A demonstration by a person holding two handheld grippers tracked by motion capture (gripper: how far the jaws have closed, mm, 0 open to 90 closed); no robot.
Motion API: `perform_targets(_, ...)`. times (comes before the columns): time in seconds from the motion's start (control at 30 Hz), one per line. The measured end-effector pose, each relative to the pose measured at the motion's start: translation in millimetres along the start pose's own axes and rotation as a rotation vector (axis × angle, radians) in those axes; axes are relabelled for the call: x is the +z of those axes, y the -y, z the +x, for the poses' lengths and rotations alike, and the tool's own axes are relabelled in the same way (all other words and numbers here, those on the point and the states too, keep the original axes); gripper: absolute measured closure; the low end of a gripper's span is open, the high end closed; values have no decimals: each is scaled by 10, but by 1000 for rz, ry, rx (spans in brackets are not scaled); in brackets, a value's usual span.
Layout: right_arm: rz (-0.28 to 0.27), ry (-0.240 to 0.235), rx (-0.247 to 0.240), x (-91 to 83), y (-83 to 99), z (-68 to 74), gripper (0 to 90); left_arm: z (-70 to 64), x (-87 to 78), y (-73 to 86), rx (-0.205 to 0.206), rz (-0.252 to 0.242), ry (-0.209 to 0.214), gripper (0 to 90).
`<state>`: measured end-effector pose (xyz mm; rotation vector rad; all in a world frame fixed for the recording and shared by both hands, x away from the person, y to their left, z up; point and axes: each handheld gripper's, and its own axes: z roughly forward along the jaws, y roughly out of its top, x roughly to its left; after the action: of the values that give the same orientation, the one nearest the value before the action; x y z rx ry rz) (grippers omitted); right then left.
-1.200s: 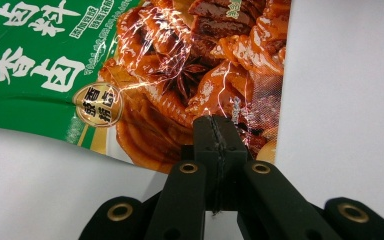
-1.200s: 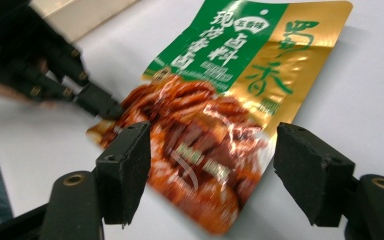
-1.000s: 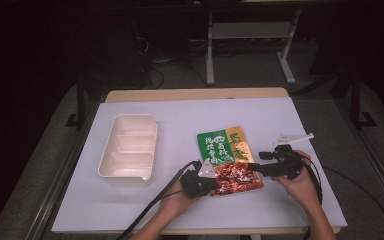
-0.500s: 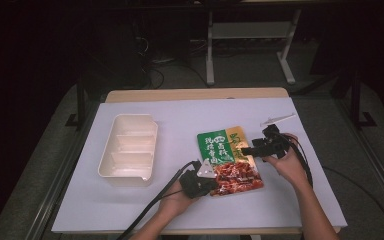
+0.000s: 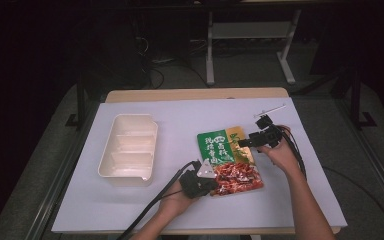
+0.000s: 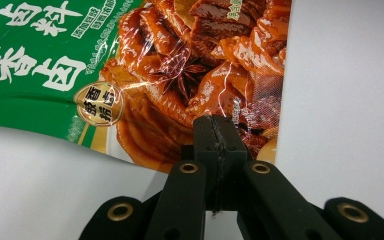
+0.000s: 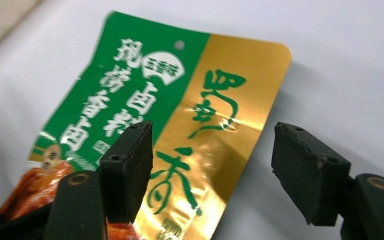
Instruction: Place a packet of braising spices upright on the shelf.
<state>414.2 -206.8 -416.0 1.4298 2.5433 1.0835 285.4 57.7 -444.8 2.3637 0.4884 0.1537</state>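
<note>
Flat, glossy foil pouch (image 6: 180,75), left gripper (image 6: 215,135) pinching its edge, matte white table (image 5: 180,125)

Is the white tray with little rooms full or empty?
Empty. The white plastic three-compartment tray shows bare bottoms in every compartment; the green, gold and red food pouch lies beside it on the table.

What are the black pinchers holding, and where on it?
The left gripper is shut on the snack packet, pinching its bottom edge at the corner by the red food picture. The right gripper is open above the packet's gold end and holds nothing.
</note>
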Motion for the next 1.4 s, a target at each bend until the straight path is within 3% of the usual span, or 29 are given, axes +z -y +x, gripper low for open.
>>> perform_targets(0.1,8,14,24,54,-3,-34,321,2,2,1,1,-3,0,900)
perform_targets(0.23,-23,1,45,63,-4,-122,333,2,1,0,2,-1,-1,900)
perform_targets(0.6,15,-25,74,198,6,-164,392,-9,7,-7,5,-5,-9,900)
perform_targets(0.7,26,-48,77,234,5,-159,426,-9,7,-7,5,-5,-9,900)
perform_targets(0.73,24,-84,95,241,5,-159,433,-10,7,-7,6,-6,-9,900)
perform_targets(0.8,20,-88,101,239,3,-157,442,-9,7,-7,7,-5,-9,900)
perform_targets(1.0,-11,-111,89,132,-11,-131,545,-11,5,-9,8,0,-9,900)
perform_targets(1.07,-11,-159,83,80,-14,-94,658,-18,8,-10,3,-2,-9,900)
perform_targets(1.17,6,-181,70,78,-14,-73,693,-19,7,-14,3,2,-9,900)
perform_targets(1.2,42,-173,61,108,4,-67,701,-12,1,-16,18,10,-11,900)
perform_targets(1.4,69,-167,59,189,8,-73,718,-17,7,-16,7,1,-11,900)
